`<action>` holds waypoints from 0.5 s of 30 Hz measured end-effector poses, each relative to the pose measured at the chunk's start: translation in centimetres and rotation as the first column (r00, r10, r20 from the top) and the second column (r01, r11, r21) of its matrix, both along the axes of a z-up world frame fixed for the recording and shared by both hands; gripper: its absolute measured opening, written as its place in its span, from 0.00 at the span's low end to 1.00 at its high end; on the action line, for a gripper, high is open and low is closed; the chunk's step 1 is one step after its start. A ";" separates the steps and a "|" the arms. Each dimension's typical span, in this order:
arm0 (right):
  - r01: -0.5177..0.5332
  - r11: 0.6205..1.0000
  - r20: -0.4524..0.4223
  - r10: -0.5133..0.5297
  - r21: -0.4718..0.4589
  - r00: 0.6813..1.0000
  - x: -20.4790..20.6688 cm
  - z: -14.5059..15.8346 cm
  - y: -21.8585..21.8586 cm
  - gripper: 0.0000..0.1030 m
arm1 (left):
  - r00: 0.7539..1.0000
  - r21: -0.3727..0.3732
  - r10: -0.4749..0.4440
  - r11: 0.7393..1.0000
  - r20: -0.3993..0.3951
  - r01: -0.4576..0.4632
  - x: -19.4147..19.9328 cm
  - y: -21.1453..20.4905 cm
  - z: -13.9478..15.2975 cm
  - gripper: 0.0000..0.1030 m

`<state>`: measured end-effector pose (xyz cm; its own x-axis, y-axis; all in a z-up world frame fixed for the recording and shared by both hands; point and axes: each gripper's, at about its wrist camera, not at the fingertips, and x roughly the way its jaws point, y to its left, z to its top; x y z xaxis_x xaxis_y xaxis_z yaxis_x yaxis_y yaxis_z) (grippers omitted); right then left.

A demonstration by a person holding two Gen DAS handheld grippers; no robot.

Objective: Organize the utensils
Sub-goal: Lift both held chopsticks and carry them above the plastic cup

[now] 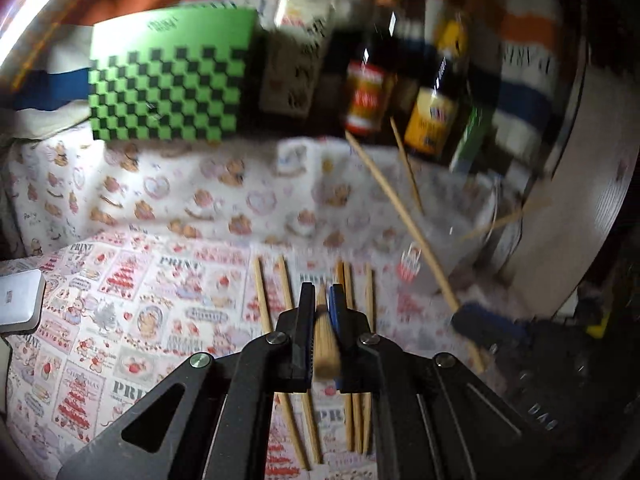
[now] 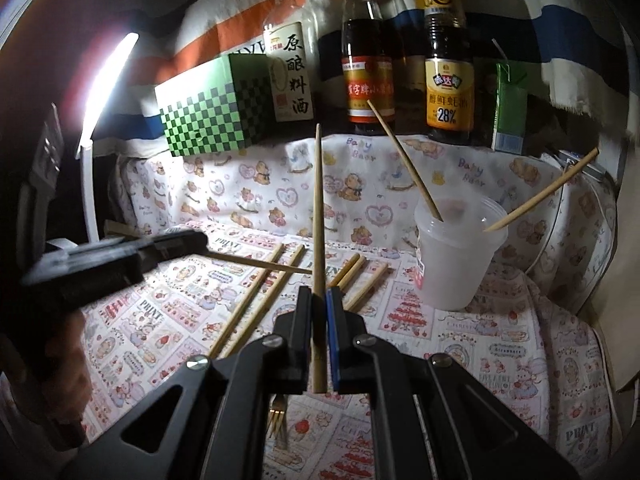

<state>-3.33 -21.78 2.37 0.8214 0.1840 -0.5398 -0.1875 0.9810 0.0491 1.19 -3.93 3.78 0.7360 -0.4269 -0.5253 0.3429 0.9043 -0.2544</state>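
Observation:
My left gripper [image 1: 320,288] is shut on the thick end of a wooden chopstick [image 1: 327,344]. In the right wrist view that left gripper [image 2: 200,246] comes in from the left, its chopstick [image 2: 260,263] lying nearly level above the cloth. My right gripper [image 2: 319,290] is shut on another chopstick [image 2: 318,200] that stands almost upright. A translucent plastic cup [image 2: 456,272] at the right holds two chopsticks. Several loose chopsticks [image 2: 256,300] lie on the printed cloth between the grippers and the cup. A fork [image 2: 276,420] lies under my right gripper.
A green chequered box [image 2: 208,120] and three sauce bottles [image 2: 366,60] stand on the raised ledge at the back, with a green carton [image 2: 508,108] to their right. A lit white lamp [image 2: 104,92] stands at the left. A white device [image 1: 20,300] lies at the left edge.

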 end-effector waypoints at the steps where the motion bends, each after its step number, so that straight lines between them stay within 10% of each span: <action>1: -0.002 1.000 -0.002 0.002 0.000 1.000 0.0 0.0 0.0 0.06 | 1.000 -0.017 0.007 1.000 0.011 -0.007 0.0 0.4 0.2 0.06; 15: -0.037 0.999 -0.023 0.037 -0.033 0.999 0.0 -0.5 0.8 0.06 | 0.995 -0.117 0.055 0.992 0.078 -0.046 -0.4 2.7 1.2 0.05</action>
